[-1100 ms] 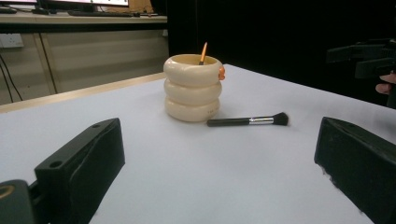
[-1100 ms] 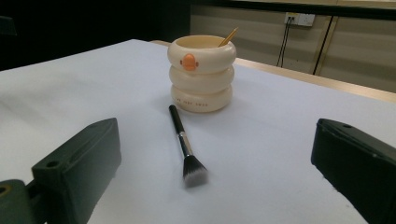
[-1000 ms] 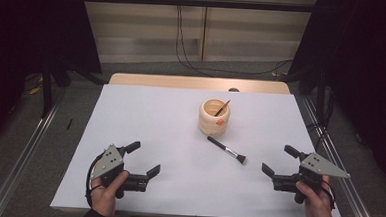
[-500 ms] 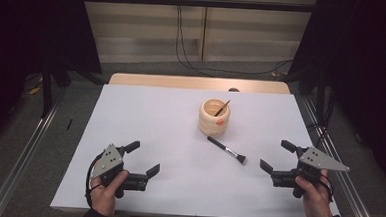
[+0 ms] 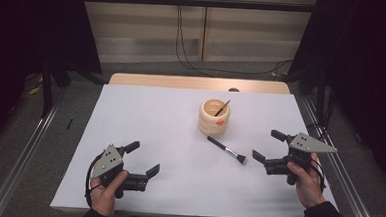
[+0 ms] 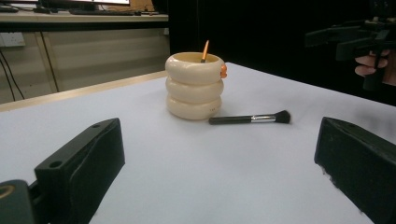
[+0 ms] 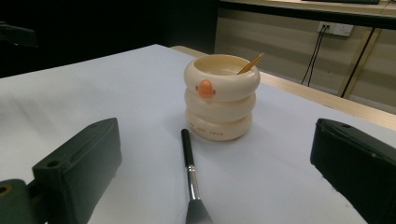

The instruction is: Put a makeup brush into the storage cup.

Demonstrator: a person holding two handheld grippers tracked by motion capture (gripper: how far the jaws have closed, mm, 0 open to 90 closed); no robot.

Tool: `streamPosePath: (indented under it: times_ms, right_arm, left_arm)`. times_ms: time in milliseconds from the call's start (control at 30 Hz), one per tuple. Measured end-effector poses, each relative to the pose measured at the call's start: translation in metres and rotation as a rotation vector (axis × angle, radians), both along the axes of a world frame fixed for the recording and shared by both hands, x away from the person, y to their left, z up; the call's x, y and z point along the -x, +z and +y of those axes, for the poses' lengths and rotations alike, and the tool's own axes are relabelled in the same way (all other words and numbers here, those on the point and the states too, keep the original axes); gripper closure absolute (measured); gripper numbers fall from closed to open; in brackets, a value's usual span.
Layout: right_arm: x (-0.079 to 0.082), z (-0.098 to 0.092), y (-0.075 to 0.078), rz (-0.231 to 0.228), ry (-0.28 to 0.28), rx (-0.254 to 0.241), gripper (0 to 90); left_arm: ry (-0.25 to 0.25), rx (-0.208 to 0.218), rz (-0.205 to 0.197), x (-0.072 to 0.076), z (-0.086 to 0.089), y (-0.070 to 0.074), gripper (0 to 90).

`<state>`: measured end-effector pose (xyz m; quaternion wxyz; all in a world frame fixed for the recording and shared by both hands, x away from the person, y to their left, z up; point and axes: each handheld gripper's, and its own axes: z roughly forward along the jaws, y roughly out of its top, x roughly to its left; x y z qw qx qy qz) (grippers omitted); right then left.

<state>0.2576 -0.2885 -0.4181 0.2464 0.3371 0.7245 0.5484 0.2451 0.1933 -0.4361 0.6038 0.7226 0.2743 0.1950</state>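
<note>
A cream cup [image 5: 214, 118] shaped like three stacked rings stands right of the middle of the white table [image 5: 150, 116], with a thin wooden stick [image 5: 222, 108] leaning in it. A black makeup brush [image 5: 226, 149] lies flat just in front of the cup, bristles toward the right. My right gripper [image 5: 265, 145] is open, close to the right of the bristles, with nothing between its jaws. In the right gripper view the brush [image 7: 189, 163] lies between the open jaws, before the cup [image 7: 219, 100]. My left gripper [image 5: 144, 157] is open near the front left, far from the cup [image 6: 194, 86] and brush [image 6: 250, 119].
The table's wooden far edge [image 5: 197, 83] shows beyond the white cover. Metal rails [image 5: 23, 149] run along both sides on the floor, and cables hang at the back wall. My right gripper [image 6: 355, 39] shows at the upper right of the left gripper view.
My right gripper has moved forward and a little left, closer to the brush's bristles. The left gripper, cup and brush have stayed in place.
</note>
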Motion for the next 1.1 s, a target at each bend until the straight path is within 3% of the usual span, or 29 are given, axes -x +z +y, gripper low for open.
streamPosePath:
  times_ms: [67,133,300,367,433,467,533,667,833,933,1100]
  right_arm:
    - [-0.006,0.002,0.001,0.002,-0.003,-0.008,1.7]
    - [-0.011,0.005,0.001,0.001,-0.004,-0.016,2.3]
    - [-0.025,0.014,0.005,0.010,0.016,0.010,4.6]
    - [-0.028,0.017,0.005,-0.002,0.025,-0.007,5.0]
    - [-0.031,0.020,0.004,0.003,0.040,-0.005,5.5]
    - [-0.032,0.022,0.005,0.010,0.040,0.023,5.7]
    - [-0.035,0.025,0.005,0.020,0.043,0.015,7.3]
    - [-0.046,0.027,0.007,0.025,-0.005,0.011,12.1]
    - [-0.055,0.031,0.008,0.041,0.005,0.015,14.0]
    - [-0.061,0.036,0.008,0.035,0.006,0.033,14.1]
    - [-0.070,0.043,0.003,0.067,0.040,0.075,13.6]
  left_arm:
    - [-0.009,-0.020,-0.009,-0.001,0.001,0.001,1.7]
    - [0.000,0.006,0.004,0.000,-0.001,0.000,1.7]
    - [0.002,-0.001,0.002,0.000,0.000,0.000,1.7]
    - [0.007,-0.002,0.001,0.000,0.000,0.000,1.7]
    - [-0.001,-0.003,0.000,-0.001,0.000,0.000,1.7]
    - [0.002,-0.004,0.004,-0.001,0.000,0.000,1.7]
    - [-0.003,-0.011,0.004,-0.002,0.000,-0.001,1.7]
    - [-0.001,-0.012,0.000,-0.002,0.000,0.000,1.7]
    - [0.001,-0.008,0.006,-0.001,0.000,-0.001,1.7]
    - [-0.002,-0.001,0.008,-0.002,0.000,-0.001,1.7]
    - [0.002,0.006,0.008,-0.002,0.000,-0.001,1.7]
